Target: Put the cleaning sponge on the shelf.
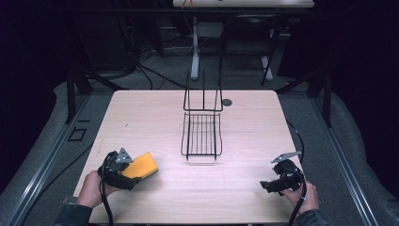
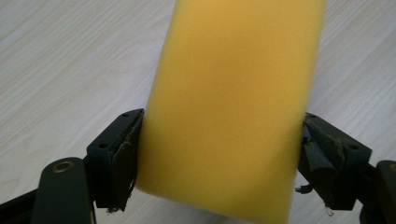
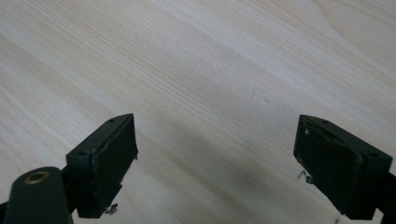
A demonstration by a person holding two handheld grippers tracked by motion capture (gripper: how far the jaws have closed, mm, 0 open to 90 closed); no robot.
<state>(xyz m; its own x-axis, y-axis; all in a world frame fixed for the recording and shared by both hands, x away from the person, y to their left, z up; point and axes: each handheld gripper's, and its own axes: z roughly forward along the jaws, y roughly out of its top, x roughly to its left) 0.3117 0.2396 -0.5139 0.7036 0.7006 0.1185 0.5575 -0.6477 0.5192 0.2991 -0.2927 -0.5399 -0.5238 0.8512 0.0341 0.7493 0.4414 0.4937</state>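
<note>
Left gripper (image 1: 123, 170) has its jaws clamped on the yellow sponge (image 2: 229, 107) low over the bench (image 1: 155, 117), right gripper (image 1: 281, 181) gapes empty, so next is probably lifting it toward the wire rack (image 1: 202, 135).

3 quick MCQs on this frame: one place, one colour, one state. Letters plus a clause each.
1. Where is the wire rack? A) middle of the table B) near left corner C) on the floor
2. Colour of the sponge? A) blue B) yellow C) green
3. The right gripper is: A) shut on the sponge B) open with nothing between its jaws C) shut on the rack

Key: 1 A, the high view shows it mid-table; 2 B, yellow block clamped in the left gripper; 3 B, jaws wide apart over bare wood.
</note>
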